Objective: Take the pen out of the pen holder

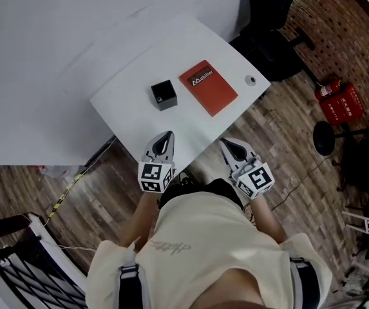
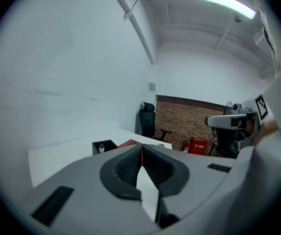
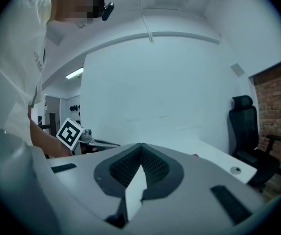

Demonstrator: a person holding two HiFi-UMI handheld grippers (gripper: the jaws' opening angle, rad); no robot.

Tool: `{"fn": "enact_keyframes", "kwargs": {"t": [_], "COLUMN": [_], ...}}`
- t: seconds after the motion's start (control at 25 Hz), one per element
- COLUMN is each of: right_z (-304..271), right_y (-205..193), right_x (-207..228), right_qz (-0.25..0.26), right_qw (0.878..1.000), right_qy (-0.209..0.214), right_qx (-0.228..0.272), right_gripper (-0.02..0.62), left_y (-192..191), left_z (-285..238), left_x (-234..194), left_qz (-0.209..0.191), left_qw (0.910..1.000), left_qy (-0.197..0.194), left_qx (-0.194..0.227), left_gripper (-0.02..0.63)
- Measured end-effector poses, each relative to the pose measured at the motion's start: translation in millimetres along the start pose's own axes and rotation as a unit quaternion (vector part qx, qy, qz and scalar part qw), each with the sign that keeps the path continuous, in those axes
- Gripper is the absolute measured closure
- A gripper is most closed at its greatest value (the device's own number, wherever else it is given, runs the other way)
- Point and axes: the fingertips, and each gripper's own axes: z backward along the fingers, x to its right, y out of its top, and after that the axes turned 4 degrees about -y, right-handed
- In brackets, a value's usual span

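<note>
Left gripper closed, empty, right gripper closed, empty, both apart from pen holder

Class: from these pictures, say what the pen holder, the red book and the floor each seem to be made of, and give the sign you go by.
Pen holder: probably plastic, matte black; a square box with thin, even walls and no shine.
Red book: likely a card or coated cover, smooth, with white print.
Floor: wood or wood-look planks, brown, with grain and seams.

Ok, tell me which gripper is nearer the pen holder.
Left. The left gripper hangs straight on the person's side of the pen holder; the right gripper is farther, offset rightward.
</note>
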Motion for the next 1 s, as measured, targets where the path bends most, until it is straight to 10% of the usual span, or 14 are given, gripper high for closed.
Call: {"fn": "enact_keyframes", "kwargs": {"t": [1.0], "right_z": [-132.2], "right_y": [13.1], "right_x": [73.5], "right_qz": [0.02], "right_qw": [0.969], "right_qy": [0.247], "right_qx": [-0.013], "right_gripper": [0.589], "left_y": [31.4], "left_z": [-41.0], "left_x": [-61.1], "left_qz": [0.033], "left_qw": [0.9757], "left_qy": [0.216], "left_qx": [0.007], "left_gripper": [0.588]}}
